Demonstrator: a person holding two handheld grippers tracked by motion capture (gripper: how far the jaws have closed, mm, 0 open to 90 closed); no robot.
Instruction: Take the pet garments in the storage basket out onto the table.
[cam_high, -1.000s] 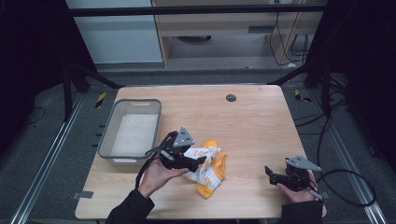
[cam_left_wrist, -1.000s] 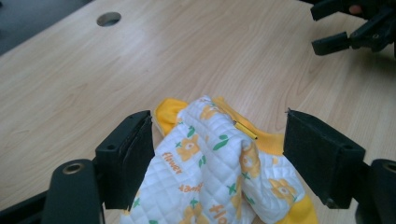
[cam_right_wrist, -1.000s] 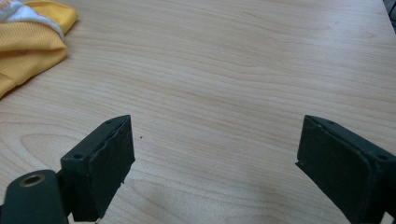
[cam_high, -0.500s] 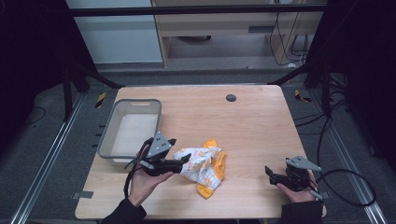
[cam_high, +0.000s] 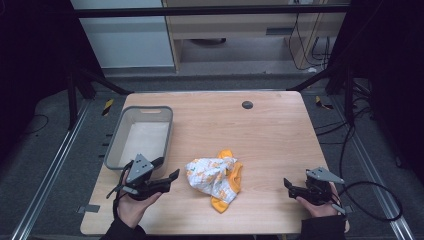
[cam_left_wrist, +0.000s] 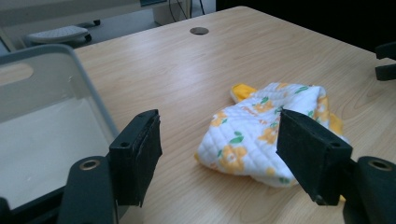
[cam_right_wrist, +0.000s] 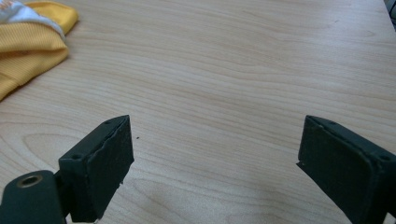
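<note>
The quilted floral cloth (cam_high: 215, 176) lies crumpled mid-desk (cam_high: 260, 130), right of the grey bin (cam_high: 142, 135). The left tongs (cam_high: 167, 176) — apart, gripping nothing — have just been narrowing slightly beside it. The right tongs (cam_high: 289, 186) rest apart near the desk's right edge.

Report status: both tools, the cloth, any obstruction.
Left tool open, jaws just been closing, nothing between them. Right tool open, empty. White-and-yellow floral quilted cloth crumpled mid-table, untouched. Grey plastic bin beside left tool, path clear.
</note>
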